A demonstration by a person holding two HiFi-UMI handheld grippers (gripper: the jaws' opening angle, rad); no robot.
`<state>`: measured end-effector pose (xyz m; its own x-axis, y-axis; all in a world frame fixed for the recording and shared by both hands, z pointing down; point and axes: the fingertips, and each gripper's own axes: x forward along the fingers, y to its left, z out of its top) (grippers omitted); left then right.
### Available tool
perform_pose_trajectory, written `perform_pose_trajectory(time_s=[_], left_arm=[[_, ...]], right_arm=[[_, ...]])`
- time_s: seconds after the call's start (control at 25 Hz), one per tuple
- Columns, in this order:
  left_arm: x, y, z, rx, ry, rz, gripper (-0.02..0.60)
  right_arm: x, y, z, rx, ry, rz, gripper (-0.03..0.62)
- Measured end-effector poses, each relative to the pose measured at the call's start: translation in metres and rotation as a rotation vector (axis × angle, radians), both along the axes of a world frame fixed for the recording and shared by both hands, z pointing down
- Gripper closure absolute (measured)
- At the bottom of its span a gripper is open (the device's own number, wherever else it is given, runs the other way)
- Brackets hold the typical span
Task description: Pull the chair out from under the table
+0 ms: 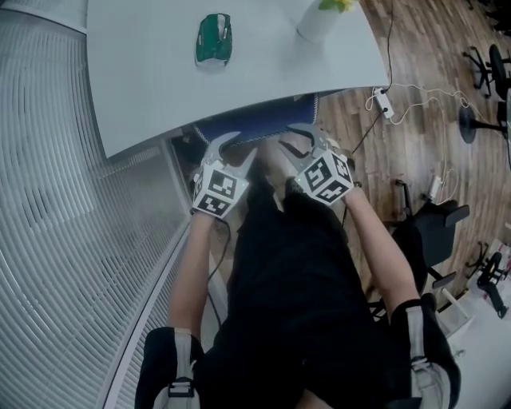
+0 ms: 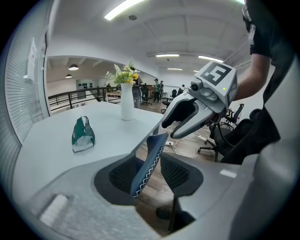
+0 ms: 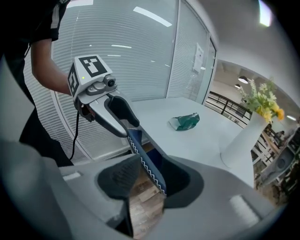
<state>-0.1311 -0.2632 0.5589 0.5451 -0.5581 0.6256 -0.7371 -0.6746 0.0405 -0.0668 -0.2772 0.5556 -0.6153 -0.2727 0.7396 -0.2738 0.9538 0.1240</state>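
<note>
Where visible, chair [image 1: 255, 124] is blue, zigzag-stitched.

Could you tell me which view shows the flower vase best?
The left gripper view: the vase stands whole, flowers included. The right gripper view blurs it near the edge; the head view cuts it off.

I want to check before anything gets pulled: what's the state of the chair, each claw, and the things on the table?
chair, still tucked in, its back at the edge of the table.
left claw, open, the chair's back edge between its jaws, not clamped.
right claw, open, the same edge between its jaws.
green pouch, lying crumpled on the table.
vase, upright, holding flowers.
</note>
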Motion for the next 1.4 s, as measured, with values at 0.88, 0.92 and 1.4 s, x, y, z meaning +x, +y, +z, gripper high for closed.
perform_pose_trajectory(time_s=[0.88,0.92,1.4], left_arm=[[0.016,-0.011,0.062,0.003,-0.235,0.24,0.408],[0.015,-0.012,0.062,0.005,-0.237,0.242,0.41],[0.024,-0.01,0.076,0.027,-0.313,0.328,0.449]], right_arm=[[-0.016,-0.001,0.08,0.111,0.228,-0.27,0.437],[-0.017,-0.002,0.082,0.117,0.235,-0.276,0.436],[-0.017,-0.006,0.09,0.18,0.305,-0.305,0.448]])
